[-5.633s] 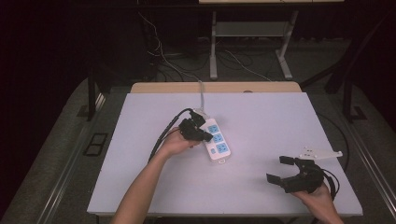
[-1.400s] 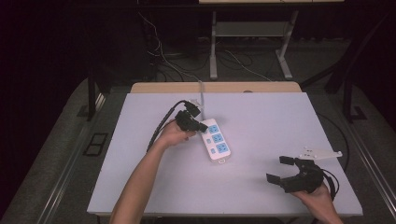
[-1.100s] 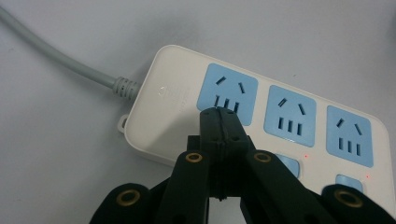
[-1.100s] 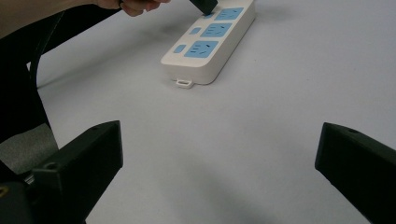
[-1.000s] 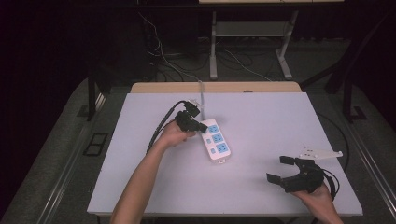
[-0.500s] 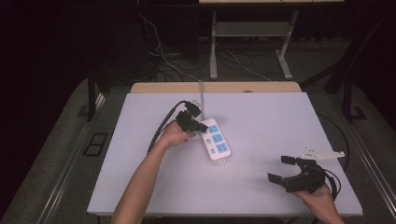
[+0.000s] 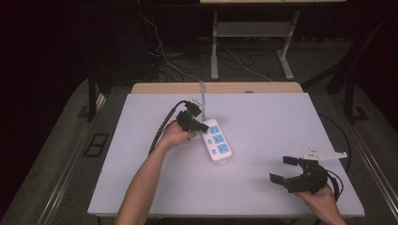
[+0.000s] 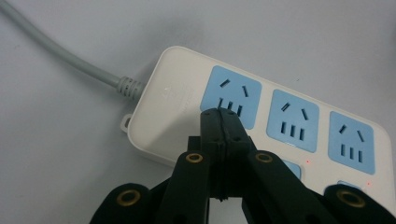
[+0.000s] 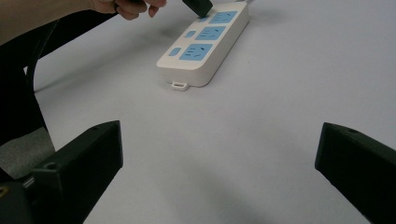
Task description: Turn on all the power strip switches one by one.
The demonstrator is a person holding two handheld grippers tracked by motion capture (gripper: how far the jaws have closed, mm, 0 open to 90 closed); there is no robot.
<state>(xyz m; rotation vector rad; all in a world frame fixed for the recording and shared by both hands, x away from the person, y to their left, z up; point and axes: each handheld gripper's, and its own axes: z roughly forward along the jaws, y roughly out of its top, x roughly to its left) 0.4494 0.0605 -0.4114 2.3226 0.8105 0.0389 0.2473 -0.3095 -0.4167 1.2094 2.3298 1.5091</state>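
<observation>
A white power strip (image 7: 217,142) is laid near the middle of the table (image 7: 263,117), slanted so that its cord end points toward the far edge. Three pale blue socket plates are set in a row along its top, each cut with five slots, and smaller blue switches are seen beside them; tiny red lights are seen beside the switches in the left gripper view. The body is rounded at the corners, with a small mounting tab at each end. A grey cord (image 8: 60,53) is joined to the far end through a ribbed sleeve and is led off over the far edge.

The left gripper (image 7: 199,126) is held over the cord end of the strip, its jaws clenched together with nothing between them; in its own view the tips are pointed down just before the first socket plate, and whether the casing is touched cannot be told. The right gripper (image 7: 284,169) is held low near the table's near right corner, well apart from the strip, its jaws spread wide and empty.

The table is covered in a plain pale grey sheet, with a strip of bare wood left showing along the far edge. A grey floor is seen around it. The room beyond is dark; a metal frame and loose cables are made out behind the table.
</observation>
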